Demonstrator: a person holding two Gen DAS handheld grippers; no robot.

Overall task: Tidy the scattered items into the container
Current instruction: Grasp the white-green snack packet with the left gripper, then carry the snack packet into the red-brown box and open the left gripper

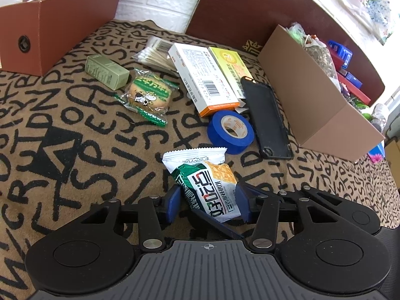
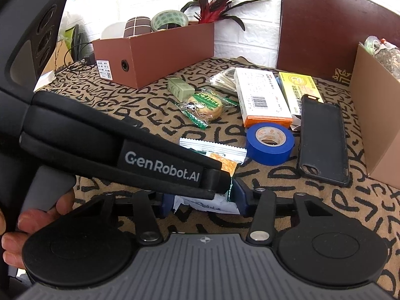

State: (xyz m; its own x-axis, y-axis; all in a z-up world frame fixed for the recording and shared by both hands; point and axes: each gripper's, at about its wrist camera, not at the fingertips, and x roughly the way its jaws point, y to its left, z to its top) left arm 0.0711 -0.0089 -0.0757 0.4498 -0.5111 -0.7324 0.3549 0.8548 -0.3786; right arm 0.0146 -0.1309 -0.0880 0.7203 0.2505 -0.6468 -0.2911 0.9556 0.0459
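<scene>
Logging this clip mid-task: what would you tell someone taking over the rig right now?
Left gripper: shut on the snack packet, low over the cloth.
Right gripper: jaws flank the same packet; grip unclear.
Both boxes, the brown box and the cardboard box, already hold things.
Left on the cloth: green box, cookie, cotton swabs, white box, yellow box, blue tape, phone case.

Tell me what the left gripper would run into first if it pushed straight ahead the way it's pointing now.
The left gripper is already shut on the green-and-white snack packet. Straight ahead, packet and fingers would probably meet the blue tape roll first, though depth is hard to judge.
</scene>
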